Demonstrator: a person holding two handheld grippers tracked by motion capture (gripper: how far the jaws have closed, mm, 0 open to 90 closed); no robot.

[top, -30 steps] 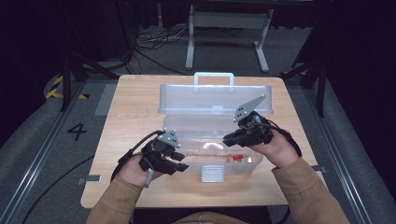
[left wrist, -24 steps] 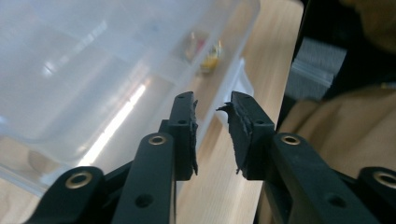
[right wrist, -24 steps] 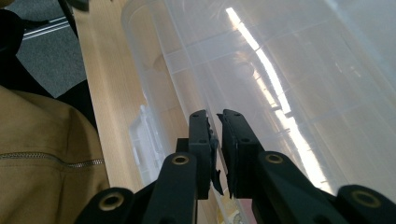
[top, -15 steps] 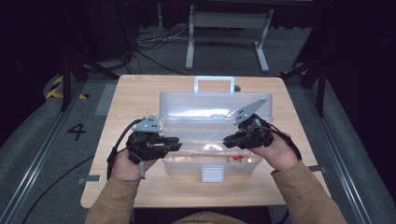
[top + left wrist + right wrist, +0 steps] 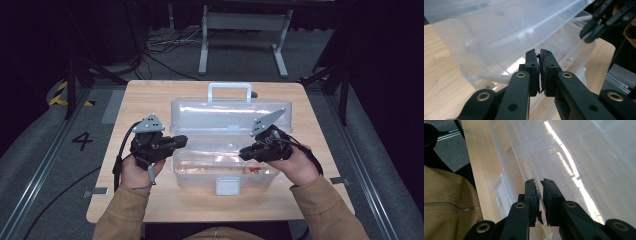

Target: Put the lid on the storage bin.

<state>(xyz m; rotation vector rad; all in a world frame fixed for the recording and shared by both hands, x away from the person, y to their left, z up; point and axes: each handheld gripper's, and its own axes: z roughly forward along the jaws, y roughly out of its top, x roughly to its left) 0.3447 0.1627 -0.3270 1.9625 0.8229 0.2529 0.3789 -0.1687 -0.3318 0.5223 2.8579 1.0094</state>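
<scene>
A dark room with cables on a grey floor surrounds a pale wooden table [image 5: 150, 100], at whose middle a clear plastic toolbox [image 5: 225, 160] stands, its lid [image 5: 227, 117] raised toward the far edge and its handle [image 5: 229, 92] at the back. Small parts, some red, are seen inside near the front right. Since a second ago the left gripper [image 5: 181, 140] has been brought up from the near left edge to the box's left end, and its jaws have just been closing; they are now pressed together, apparently on the thin clear rim, though this cannot be confirmed. The right gripper [image 5: 245, 154] is held at the box's right end, its jaws nearly shut around the rim. The box seems ready to be lifted or steadied from both ends.
</scene>
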